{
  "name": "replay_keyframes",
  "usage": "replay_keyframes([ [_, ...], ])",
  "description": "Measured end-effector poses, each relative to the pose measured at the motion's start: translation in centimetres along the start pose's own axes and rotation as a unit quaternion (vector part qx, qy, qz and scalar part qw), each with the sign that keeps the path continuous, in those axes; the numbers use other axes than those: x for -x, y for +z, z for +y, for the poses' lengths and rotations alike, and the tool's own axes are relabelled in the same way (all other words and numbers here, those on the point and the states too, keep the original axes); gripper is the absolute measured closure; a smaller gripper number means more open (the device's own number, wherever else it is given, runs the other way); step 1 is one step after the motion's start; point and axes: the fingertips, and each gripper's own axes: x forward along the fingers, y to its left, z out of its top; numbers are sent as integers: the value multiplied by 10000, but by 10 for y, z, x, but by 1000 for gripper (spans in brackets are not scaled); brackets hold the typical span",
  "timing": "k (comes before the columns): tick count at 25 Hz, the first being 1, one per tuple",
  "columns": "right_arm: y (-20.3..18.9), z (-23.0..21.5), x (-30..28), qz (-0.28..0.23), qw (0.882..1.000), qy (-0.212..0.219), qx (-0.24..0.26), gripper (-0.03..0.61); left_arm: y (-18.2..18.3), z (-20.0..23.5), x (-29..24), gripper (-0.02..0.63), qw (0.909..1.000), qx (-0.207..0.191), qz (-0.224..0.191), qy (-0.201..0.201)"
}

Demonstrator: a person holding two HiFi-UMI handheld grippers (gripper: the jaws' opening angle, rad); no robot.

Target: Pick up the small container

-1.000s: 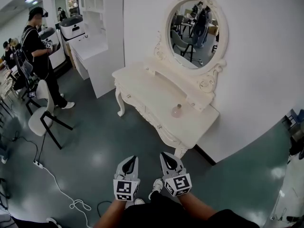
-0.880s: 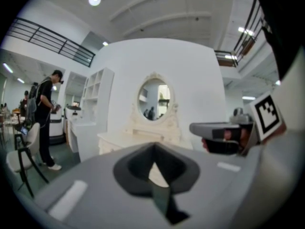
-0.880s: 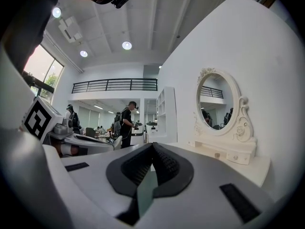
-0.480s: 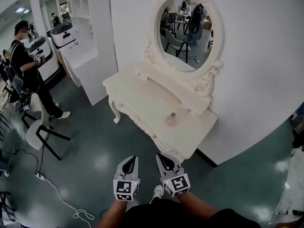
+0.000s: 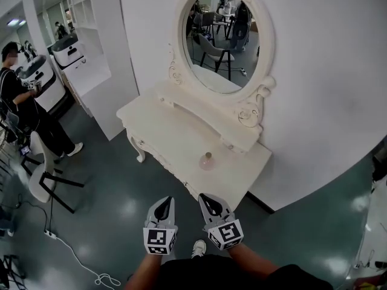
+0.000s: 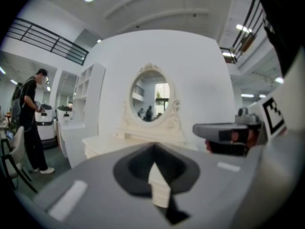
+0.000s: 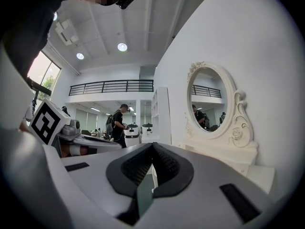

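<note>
Left gripper view: left gripper clenched tight on nothing. Same for right gripper. Well ahead, small pink rounded container, upright near front edge of ornate white dressing table. Likely hazard: arriving with shut jaws, nudging it off that edge. Both held low, side by side, pointing forward.

Item count:
- Grippers: 2, left gripper and right gripper.
- Small container: 1.
- Dressing table: 1.
- Oval mirror: 1.
- White chair: 1.
- Standing person, far left: 1.
</note>
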Motion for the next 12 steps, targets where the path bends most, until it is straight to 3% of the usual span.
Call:
replay_keyframes([
  [12, -8, -46, -13, 12, 9998, -80, -197, 574, 5, -13, -42, 607, 9996, -167, 210, -120],
])
